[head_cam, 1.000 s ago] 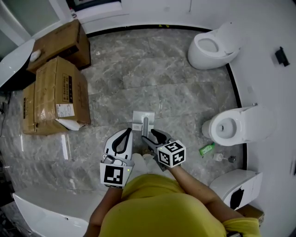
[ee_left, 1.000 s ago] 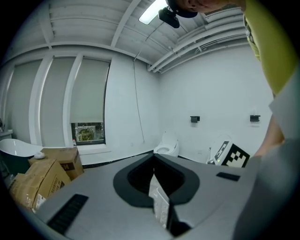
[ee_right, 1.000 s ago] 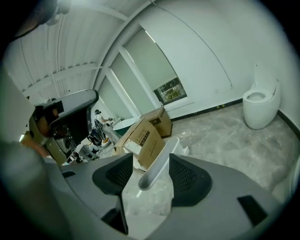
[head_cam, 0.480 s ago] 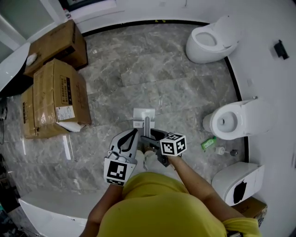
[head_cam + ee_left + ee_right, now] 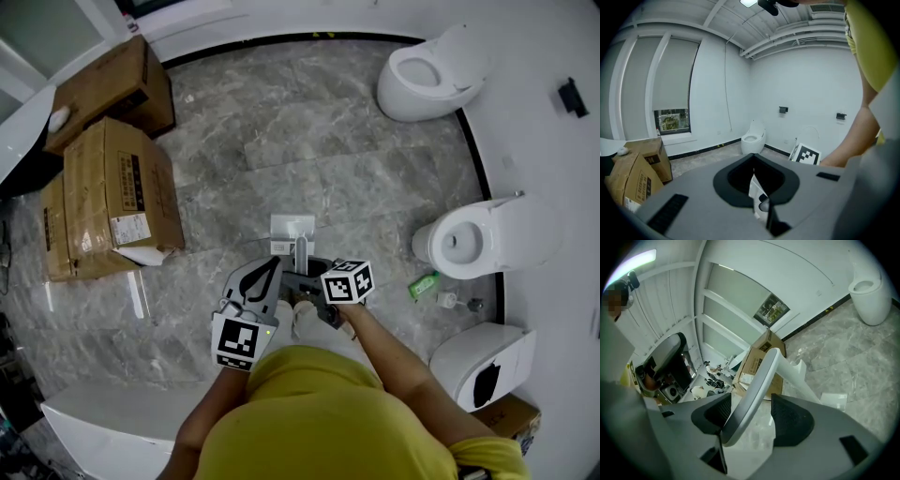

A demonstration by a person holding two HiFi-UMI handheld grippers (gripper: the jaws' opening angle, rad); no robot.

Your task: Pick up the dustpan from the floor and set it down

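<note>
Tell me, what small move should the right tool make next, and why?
Probably finish closing the right tool on the dustpan handle before any lift. The handle stands between its closing jaws, yet a gap shows on one side of it, and the pan seems to rest on the floor.

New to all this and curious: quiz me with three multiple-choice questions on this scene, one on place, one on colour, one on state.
1. Where is the dustpan? A on the floor B on a box C in a toilet
2. The person's shirt is: A blue B yellow C white
3. The dustpan's handle is: A lying flat B standing up C snapped off
Answers: A, it sits on the grey floor ahead of the person; B, yellow in the head view; B, it rises between the closing jaws of the right gripper, one pad clear.
</note>
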